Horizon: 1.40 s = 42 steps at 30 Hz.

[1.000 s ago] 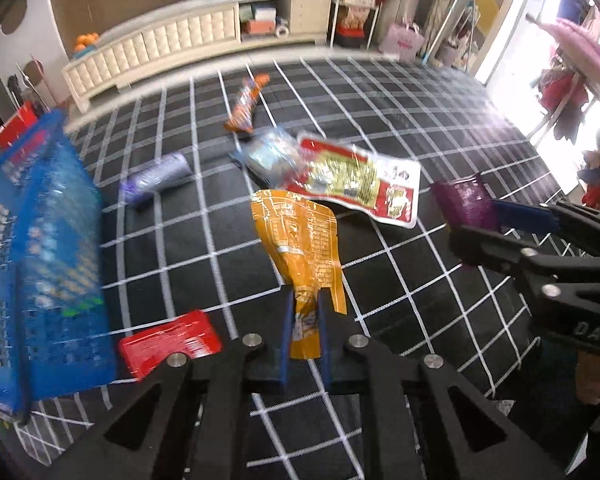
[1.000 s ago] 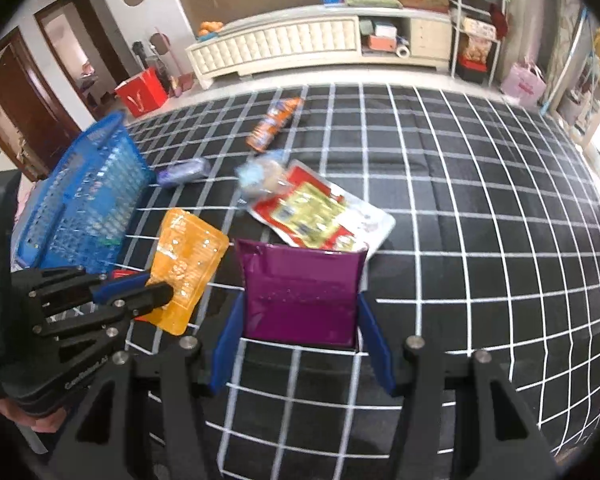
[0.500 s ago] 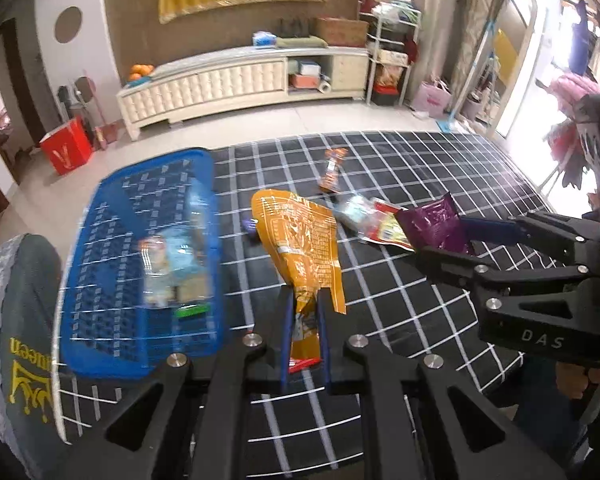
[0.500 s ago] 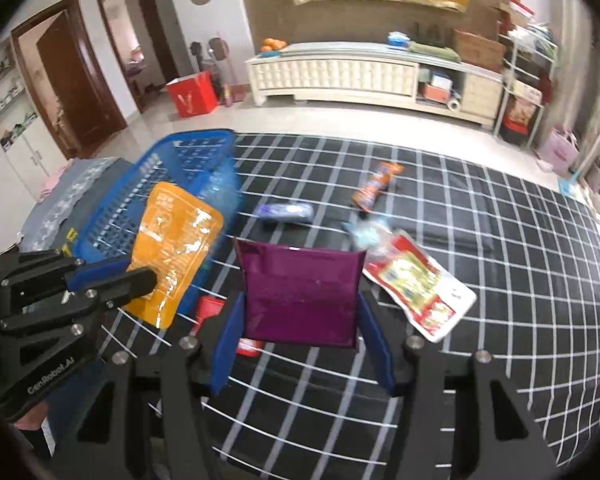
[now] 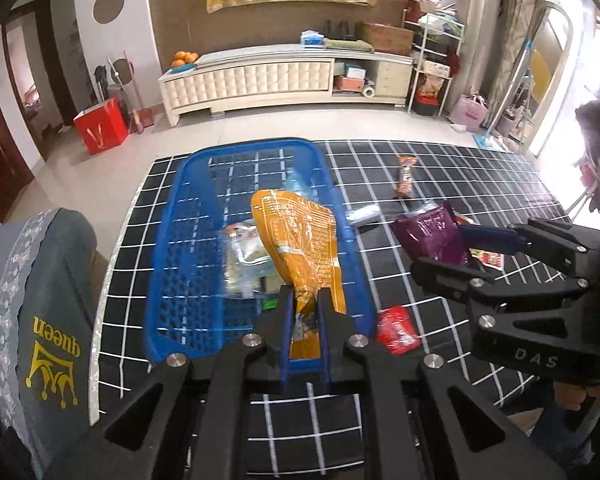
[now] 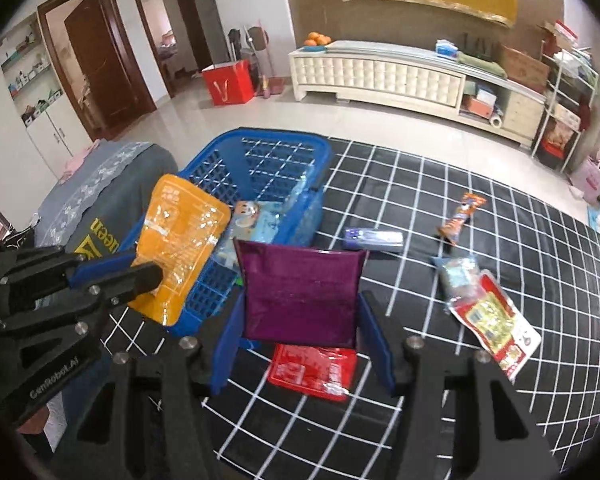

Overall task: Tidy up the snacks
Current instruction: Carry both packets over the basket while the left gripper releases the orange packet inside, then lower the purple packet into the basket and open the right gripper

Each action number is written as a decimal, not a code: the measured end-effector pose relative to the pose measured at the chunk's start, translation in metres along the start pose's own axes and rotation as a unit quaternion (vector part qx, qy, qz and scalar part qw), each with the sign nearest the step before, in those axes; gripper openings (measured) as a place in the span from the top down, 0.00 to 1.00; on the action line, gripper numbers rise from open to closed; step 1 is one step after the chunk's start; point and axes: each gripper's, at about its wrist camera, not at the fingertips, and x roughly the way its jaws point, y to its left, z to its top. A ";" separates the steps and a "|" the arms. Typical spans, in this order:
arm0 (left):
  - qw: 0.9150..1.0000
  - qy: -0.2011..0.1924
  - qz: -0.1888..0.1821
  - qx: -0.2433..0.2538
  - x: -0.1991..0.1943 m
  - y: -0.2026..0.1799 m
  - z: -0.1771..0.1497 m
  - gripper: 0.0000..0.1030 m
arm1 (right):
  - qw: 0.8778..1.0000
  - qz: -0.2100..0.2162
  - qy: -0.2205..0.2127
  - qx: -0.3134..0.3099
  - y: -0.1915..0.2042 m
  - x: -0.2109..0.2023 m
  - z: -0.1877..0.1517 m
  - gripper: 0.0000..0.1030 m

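We had both tools loaded: our left gripper (image 5: 303, 312) was pinched nearly shut on the bottom edge of an orange pouch (image 5: 300, 248), which stood up at the centre of the left wrist view, in front of the blue basket (image 5: 168, 248); we could not tell whether it hung over the basket's inside or short of its near rim. Our right gripper (image 6: 300, 340) sat about half open, its pads pressed on the 2 sides of a purple packet (image 6: 300, 294), in the lower middle of the right wrist view, near the basket's right corner and above a red packet (image 6: 312, 368) lying on the black grid mat (image 6: 500, 420). The basket already held a few pale wrapped snacks (image 6: 256, 220), so we judged the sorting partly done. Neither held item was in it yet. Left on the mat, besides the red packet, were 4 more: a small purple bar (image 6: 374, 237) at centre right, an orange stick pack (image 6: 462, 214) further up, a clear bag (image 6: 458, 276), and a red-and-white pouch (image 6: 496, 320) at the right edge. So 2 releases and about 5 more pickups seemed to remain.
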 end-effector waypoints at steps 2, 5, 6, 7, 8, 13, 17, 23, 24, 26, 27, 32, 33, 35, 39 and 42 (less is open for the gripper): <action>1.000 0.005 -0.006 -0.007 0.007 0.008 0.001 0.90 | 1.000 0.000 0.004 0.001 0.003 0.005 0.001 0.41; 1.000 0.014 -0.012 -0.010 0.019 0.013 0.000 0.90 | 1.000 -0.001 0.013 0.006 0.002 0.013 0.002 0.41; 1.000 0.020 -0.017 -0.009 0.024 0.013 -0.001 0.90 | 1.000 -0.004 0.015 0.007 0.000 0.015 0.002 0.41; 0.999 0.025 -0.021 -0.008 0.027 0.013 -0.002 0.90 | 1.000 -0.005 0.016 0.008 0.000 0.016 0.001 0.41; 0.999 0.030 -0.025 -0.006 0.031 0.012 -0.003 0.90 | 1.000 -0.008 0.019 0.010 -0.002 0.018 0.001 0.41; 0.998 0.052 -0.039 -0.010 0.050 0.008 -0.009 0.86 | 0.999 -0.016 0.026 0.009 -0.003 0.017 -0.001 0.41; 0.998 0.054 -0.029 -0.005 0.048 0.004 -0.012 0.60 | 0.999 -0.022 0.023 0.006 -0.005 0.011 -0.002 0.41; 0.999 0.037 -0.012 -0.002 0.030 0.007 -0.016 0.58 | 1.000 -0.019 0.015 0.004 -0.001 0.004 0.000 0.41; 0.999 0.032 -0.007 -0.002 0.024 0.008 -0.016 0.57 | 1.000 -0.018 0.014 0.002 0.001 0.003 0.000 0.41; 1.000 0.024 -0.001 -0.003 0.017 0.013 -0.015 0.54 | 1.000 -0.013 0.012 -0.003 0.006 0.001 0.002 0.41; 1.000 0.020 0.002 -0.003 0.013 0.015 -0.013 0.53 | 1.000 -0.012 0.011 -0.005 0.008 0.000 0.003 0.41; 1.000 0.006 0.018 -0.011 -0.004 0.029 -0.012 0.49 | 1.000 -0.006 0.005 -0.020 0.022 -0.001 0.012 0.41; 1.000 0.004 0.020 -0.013 -0.006 0.031 -0.012 0.49 | 1.000 -0.005 0.004 -0.023 0.025 -0.001 0.015 0.41; 1.000 0.001 0.026 -0.015 -0.010 0.038 -0.012 0.49 | 1.000 -0.001 0.004 -0.027 0.030 0.001 0.019 0.41; 0.999 -0.006 0.043 -0.023 -0.014 0.054 -0.012 0.45 | 0.999 0.005 0.007 -0.041 0.044 0.008 0.028 0.41; 0.998 -0.005 0.043 -0.038 -0.014 0.069 -0.014 0.45 | 0.999 0.011 0.014 -0.050 0.055 0.017 0.033 0.41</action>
